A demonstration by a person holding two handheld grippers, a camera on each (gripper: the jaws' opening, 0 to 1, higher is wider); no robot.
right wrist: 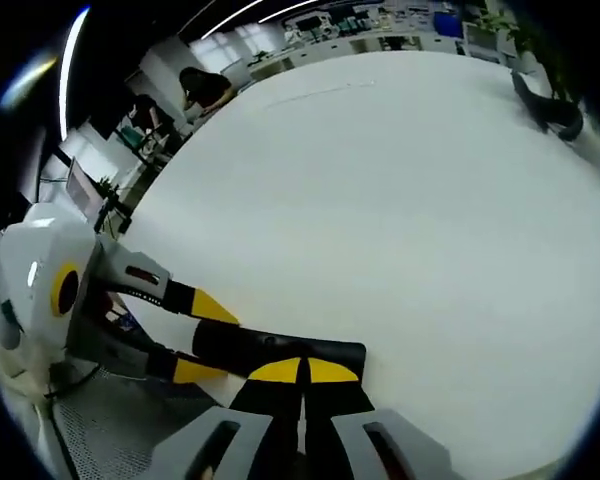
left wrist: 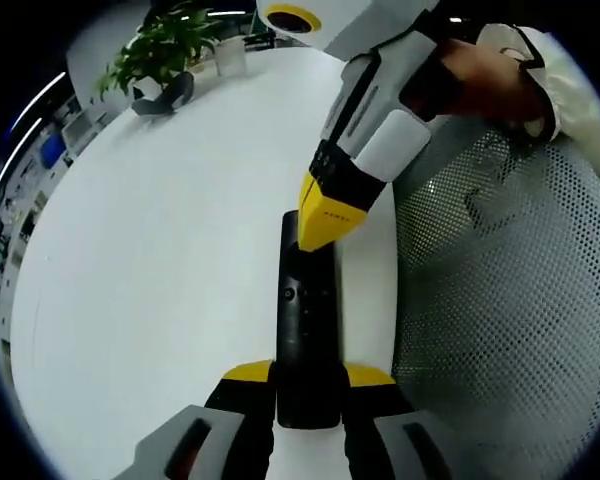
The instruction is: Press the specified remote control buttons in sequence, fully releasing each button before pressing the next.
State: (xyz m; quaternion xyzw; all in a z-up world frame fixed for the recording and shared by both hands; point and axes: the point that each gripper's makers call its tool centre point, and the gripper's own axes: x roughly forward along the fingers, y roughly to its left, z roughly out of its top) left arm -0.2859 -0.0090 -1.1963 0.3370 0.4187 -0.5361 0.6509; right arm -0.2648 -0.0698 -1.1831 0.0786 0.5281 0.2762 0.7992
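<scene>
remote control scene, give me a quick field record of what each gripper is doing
remote: black remote control, lying on the white table near its edge
left gripper: jaws clamped on the remote's near end
right gripper: jaws shut, tips down on the remote's top
background: potted plant at the table's far side
beside table: mesh chair
</scene>
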